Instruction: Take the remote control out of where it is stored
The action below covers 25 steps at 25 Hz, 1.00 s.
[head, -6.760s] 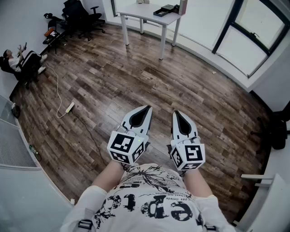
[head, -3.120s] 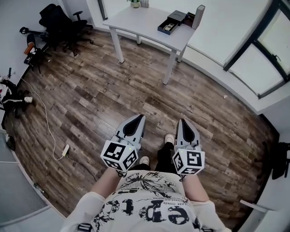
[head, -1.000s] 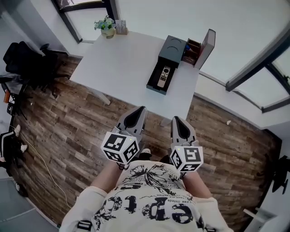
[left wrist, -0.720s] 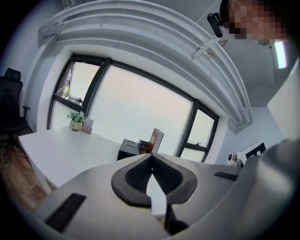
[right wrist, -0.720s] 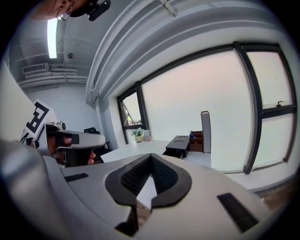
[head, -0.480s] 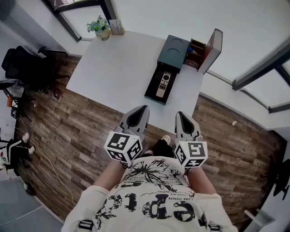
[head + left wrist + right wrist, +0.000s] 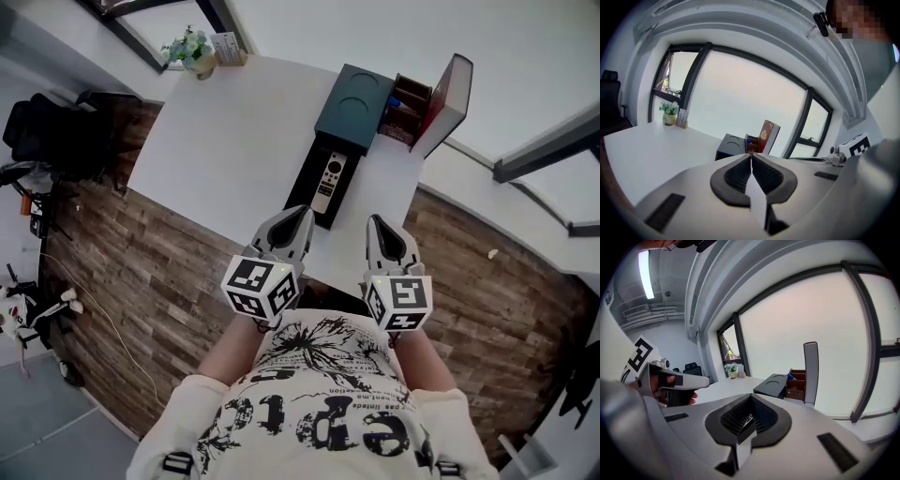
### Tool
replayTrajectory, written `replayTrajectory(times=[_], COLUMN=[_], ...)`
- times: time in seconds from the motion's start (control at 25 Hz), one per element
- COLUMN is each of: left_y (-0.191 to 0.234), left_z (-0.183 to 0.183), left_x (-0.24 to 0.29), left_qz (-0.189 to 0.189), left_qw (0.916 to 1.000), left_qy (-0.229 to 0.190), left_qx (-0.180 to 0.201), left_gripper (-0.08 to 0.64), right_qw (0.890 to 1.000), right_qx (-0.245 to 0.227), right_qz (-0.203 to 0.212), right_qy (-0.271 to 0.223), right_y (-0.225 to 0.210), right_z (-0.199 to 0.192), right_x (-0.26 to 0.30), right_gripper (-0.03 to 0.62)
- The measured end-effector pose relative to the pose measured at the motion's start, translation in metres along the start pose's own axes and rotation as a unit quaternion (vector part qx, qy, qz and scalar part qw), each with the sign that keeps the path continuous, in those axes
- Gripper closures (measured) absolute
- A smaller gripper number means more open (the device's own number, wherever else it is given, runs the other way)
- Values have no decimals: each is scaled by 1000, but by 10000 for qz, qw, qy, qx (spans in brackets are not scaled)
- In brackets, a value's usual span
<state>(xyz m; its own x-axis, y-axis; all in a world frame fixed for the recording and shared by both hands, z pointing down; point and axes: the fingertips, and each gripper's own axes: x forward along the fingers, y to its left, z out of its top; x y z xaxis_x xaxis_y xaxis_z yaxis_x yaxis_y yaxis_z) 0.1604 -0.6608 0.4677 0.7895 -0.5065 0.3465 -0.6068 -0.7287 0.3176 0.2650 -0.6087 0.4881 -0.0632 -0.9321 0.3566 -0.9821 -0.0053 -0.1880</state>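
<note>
Field notes, head view:

- The remote control lies flat, face up, in a long dark tray at the centre of the frame. The tray stands pulled out from under a dark box on the white table. Nothing has lifted the remote yet.
- Your left gripper sits lower centre, tips just short of the tray's near end. Its own view shows the jaws pressed together with nothing between them.
- Your right gripper sits to the right of it, over bare table. Its jaws meet too and hold nothing.
- A brown organiser and an upright red-faced panel stand against the box, upper right.

Risks, as I judge them:

- Neither tool can take anything as it stands. If you come down with the jaws together, you will only prod the remote deeper into the tray.
- The tray walls run close along the remote's long sides (little room for a fingertip). A jaw that lands on a wall could shove the tray, and its near end lies close to the table's edge.
- The remote looks thin and smooth, so a shallow pinch may let it slip or tip back. Take it across its narrow width.
- The box looks unbraced, and a hard push could knock the panel over. Your spare gripper could steady the tray.
</note>
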Motion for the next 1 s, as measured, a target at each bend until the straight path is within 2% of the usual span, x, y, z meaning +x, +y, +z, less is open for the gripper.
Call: replayTrajectory(times=[0.08, 0.28, 0.4, 0.44, 0.56, 0.76, 1.0], left_y=[9, 22, 32, 36, 44, 58, 76], left_z=[-10, -45, -57, -61, -75, -98, -119], left_x=[14, 49, 70, 78, 103, 136, 158], left_qz=[167, 140, 103, 79, 74, 100, 240], left_qw=[9997, 9961, 9919, 9901, 9842, 9741, 9570], left_qy=[152, 861, 1234, 1362, 1742, 2235, 2854], left_qx=[46, 145, 292, 317, 301, 334, 453], left_gripper=[549, 546, 473, 434, 378, 326, 291], right_qw=[10000, 9992, 9980, 9977, 9971, 9932, 9912], right_qx=[35, 205, 442, 486, 552, 838, 943], right_qz=[-7, -163, -247, -270, -347, -533, -621], right_qy=[82, 296, 369, 375, 393, 606, 687], right_y=[-7, -18, -22, -23, -30, -43, -47], right_z=[-3, -14, -14, -13, -9, -23, -31], right_x=[6, 16, 24, 27, 36, 48, 58], right_gripper=[591, 591, 591, 591, 591, 591, 591])
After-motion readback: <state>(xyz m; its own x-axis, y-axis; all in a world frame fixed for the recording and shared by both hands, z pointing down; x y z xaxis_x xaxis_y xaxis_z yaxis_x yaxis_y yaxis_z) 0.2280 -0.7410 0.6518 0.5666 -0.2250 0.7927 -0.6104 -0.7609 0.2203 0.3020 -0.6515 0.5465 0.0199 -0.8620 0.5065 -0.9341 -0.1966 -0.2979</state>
